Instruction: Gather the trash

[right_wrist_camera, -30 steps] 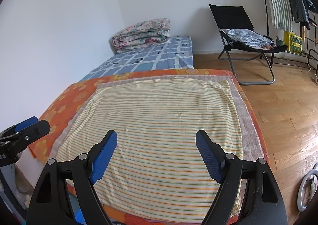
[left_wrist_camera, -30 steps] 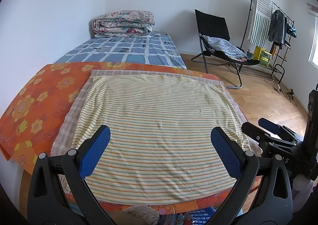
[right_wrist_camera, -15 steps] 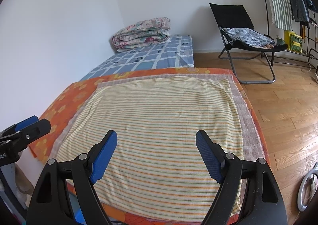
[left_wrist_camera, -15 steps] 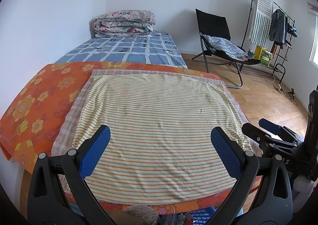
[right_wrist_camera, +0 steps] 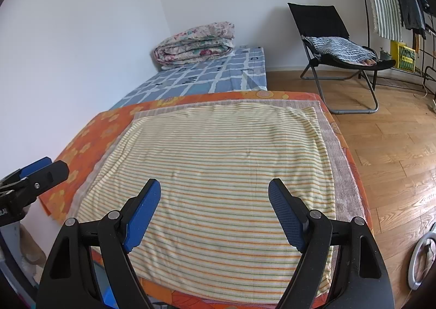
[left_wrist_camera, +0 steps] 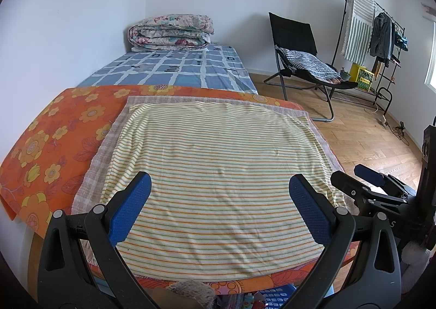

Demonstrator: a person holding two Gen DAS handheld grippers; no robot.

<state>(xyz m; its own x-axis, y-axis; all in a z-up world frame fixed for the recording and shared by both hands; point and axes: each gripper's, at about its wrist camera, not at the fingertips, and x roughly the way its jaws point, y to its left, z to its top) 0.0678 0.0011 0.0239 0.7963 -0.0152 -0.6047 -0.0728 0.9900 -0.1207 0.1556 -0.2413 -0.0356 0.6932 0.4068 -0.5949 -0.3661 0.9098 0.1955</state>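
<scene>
My left gripper (left_wrist_camera: 219, 208) is open and empty, held above the near edge of a table covered by a yellow striped cloth (left_wrist_camera: 218, 161). My right gripper (right_wrist_camera: 214, 212) is also open and empty above the same striped cloth (right_wrist_camera: 223, 161). The right gripper shows at the right edge of the left wrist view (left_wrist_camera: 365, 180), and the left gripper shows at the left edge of the right wrist view (right_wrist_camera: 35, 175). No trash item shows on the cloth. A blue plastic basket (left_wrist_camera: 275, 299) peeks out below the table's near edge.
An orange flowered cloth (left_wrist_camera: 54, 140) lies under the striped one. A bed with a blue checked sheet (left_wrist_camera: 174, 69) and a folded quilt (left_wrist_camera: 171, 33) stands behind. A black folding chair (left_wrist_camera: 302, 55) and a clothes rack (left_wrist_camera: 373, 33) stand on the wooden floor at right.
Both views have shifted very slightly; the grippers stay open and empty over the table.
</scene>
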